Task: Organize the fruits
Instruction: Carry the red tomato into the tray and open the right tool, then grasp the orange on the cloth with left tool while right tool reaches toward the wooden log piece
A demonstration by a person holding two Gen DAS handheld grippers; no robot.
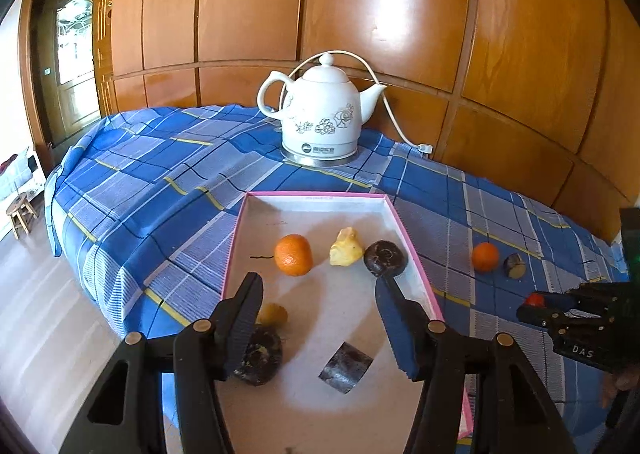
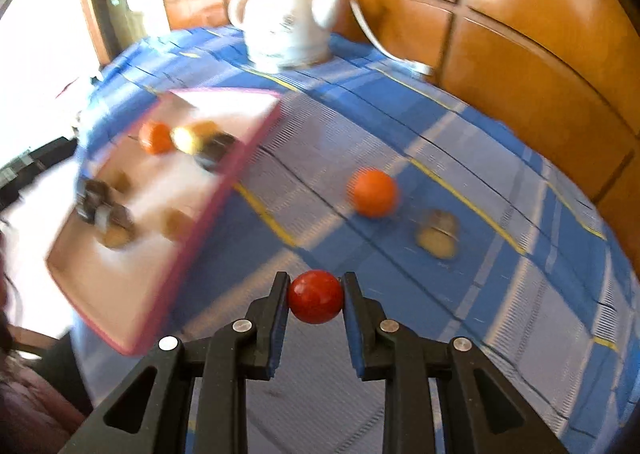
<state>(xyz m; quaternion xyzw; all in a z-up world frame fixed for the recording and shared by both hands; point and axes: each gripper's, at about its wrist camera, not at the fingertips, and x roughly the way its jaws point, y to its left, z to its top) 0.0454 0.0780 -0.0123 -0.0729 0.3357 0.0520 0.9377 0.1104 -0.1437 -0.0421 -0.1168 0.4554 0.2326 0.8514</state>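
Note:
A pink-rimmed white tray [image 1: 316, 195] lies on the blue checked cloth and shows blurred in the right wrist view [image 2: 224, 189]. It holds an orange [image 1: 293, 254], a yellow piece [image 1: 346, 247], a dark round fruit [image 1: 385, 252] and several more dark and yellow pieces. My left gripper [image 1: 320, 286] is open and empty above the tray. My right gripper [image 2: 316, 290] is shut on a small red fruit [image 2: 316, 296] above the cloth; it also shows in the left wrist view [image 1: 534, 300]. A loose orange [image 2: 373, 193] and a cut brownish piece [image 2: 437, 234] lie on the cloth right of the tray.
A white ceramic kettle [image 1: 320, 113] with a white cord [image 1: 394, 117] stands at the back of the table against the wood-panelled wall [image 1: 400, 5]. The table's left edge drops to the floor, where a small stool [image 1: 20, 211] stands.

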